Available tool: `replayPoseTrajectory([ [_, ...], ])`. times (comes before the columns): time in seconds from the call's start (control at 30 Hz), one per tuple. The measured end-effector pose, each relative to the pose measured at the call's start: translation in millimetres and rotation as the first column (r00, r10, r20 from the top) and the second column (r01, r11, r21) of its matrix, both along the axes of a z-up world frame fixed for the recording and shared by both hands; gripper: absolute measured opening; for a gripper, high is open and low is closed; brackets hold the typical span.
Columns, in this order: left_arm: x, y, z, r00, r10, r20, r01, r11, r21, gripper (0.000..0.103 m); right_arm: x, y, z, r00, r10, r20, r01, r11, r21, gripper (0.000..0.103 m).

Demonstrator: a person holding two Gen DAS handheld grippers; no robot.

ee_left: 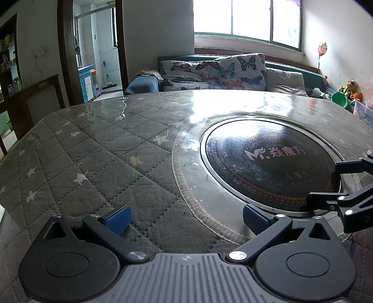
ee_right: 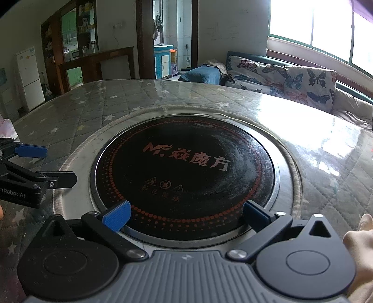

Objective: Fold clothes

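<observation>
**Two open grippers hovering over a quilted table with a built-in cooker**

The left gripper is hanging above the table with its blue ribbed pads spread wide apart and nothing lying between them. The right gripper is sitting just as wide open, its own blue pads framing the near rim of the round cooktop. No clothing is showing on the table in either view, so where the garment is cannot be told from these pictures.

The table is wearing a grey quilted cover stitched in diamonds and dotted with pale stars, under a glossy clear sheet that is catching glare from the window. The cooktop is a black glass disc with rings of red dots and printed lettering, sitting inside a metal ring, and a frayed corded edge is running around the cut-out in the cover. From the left wrist view the right gripper's black linkage is reaching in over the disc's right edge; from the right wrist view the left gripper is standing beside the disc on the left.

Beyond the table, a sofa with butterfly-print cushions is lining the window wall, a folded blue blanket is resting at its end, and a white fridge is standing far left. Soft toys are crowding the far right corner.
</observation>
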State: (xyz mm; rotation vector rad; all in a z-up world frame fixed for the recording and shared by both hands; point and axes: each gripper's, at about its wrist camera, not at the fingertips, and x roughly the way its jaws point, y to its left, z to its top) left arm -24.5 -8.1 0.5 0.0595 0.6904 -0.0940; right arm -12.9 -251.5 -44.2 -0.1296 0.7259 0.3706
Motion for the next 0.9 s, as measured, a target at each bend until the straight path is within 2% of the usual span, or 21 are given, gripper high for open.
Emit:
replayPoseTrajectory([
  [0.9,1.9,-0.7,-2.6,1.000,-0.001,0.002,0.001,1.000,0.002,0.103,-0.6,-0.3,1.0,1.000,0.000,0.000,0.000,1.000,0.000,0.103],
])
